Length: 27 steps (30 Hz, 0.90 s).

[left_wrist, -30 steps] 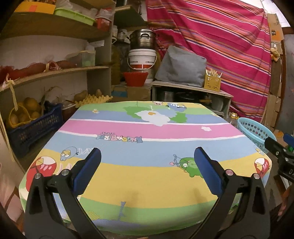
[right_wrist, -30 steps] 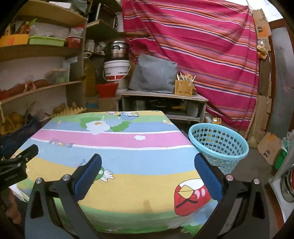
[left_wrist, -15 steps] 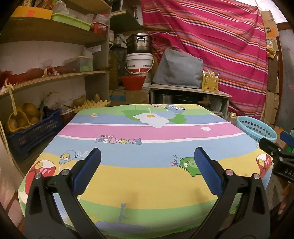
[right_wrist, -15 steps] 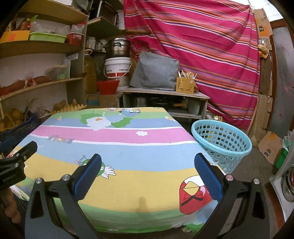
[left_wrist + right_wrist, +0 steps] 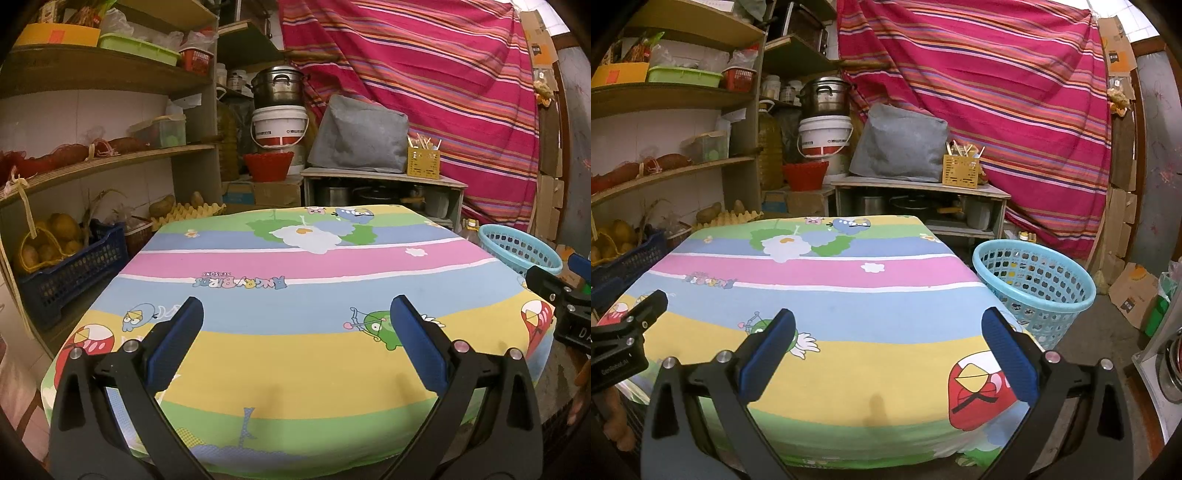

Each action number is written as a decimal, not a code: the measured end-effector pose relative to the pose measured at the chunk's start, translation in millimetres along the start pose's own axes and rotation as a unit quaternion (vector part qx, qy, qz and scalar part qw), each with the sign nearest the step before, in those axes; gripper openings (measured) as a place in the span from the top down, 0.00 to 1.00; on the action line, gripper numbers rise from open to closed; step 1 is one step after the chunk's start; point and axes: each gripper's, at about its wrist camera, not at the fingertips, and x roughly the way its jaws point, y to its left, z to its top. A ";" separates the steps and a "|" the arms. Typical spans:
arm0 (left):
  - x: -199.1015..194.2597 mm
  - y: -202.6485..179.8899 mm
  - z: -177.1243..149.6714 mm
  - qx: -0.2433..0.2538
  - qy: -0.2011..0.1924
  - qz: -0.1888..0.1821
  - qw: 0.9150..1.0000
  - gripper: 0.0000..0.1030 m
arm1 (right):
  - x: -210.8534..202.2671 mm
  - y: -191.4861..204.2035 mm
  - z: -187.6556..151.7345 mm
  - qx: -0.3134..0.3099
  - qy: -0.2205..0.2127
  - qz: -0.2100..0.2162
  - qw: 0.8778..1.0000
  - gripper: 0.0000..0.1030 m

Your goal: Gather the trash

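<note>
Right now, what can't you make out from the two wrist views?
- Basket contents: right view, mesh wall hides the bottom; left view, the table cuts it off.
- Trash: none visible on the table.
- Floor near table: hidden by the left tool and right tool.

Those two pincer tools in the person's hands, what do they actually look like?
Both look alike. The left gripper and right gripper each have two black angular arms with cut-out slots and round silver rivets, tipped with flat blue ribbed pads. In the right wrist view, the side of the left tool's black body carries small white lettering, too small to read. No cables or sleeves show.
</note>
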 end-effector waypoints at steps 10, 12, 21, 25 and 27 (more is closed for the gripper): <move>1.2 2.5 1.4 -0.002 0.001 -0.001 1.000 0.05 | 1.0 -1.8 -1.6 0.001 0.002 0.001 1.000 0.04; 1.7 3.4 1.1 -0.003 0.001 0.000 1.000 0.05 | 0.9 -2.1 -1.7 0.000 0.001 -0.001 1.000 0.04; 2.4 9.0 2.1 -0.006 0.001 0.001 1.000 0.05 | 0.3 -5.4 -3.5 -0.002 0.000 -0.002 1.000 0.04; 2.2 9.6 1.9 -0.006 0.001 0.001 1.000 0.05 | 0.4 -3.9 -3.1 -0.001 0.000 -0.002 1.000 0.04; 2.1 10.4 2.1 -0.006 0.000 0.001 1.000 0.05 | 0.3 -4.9 -3.5 -0.001 0.000 -0.001 1.000 0.04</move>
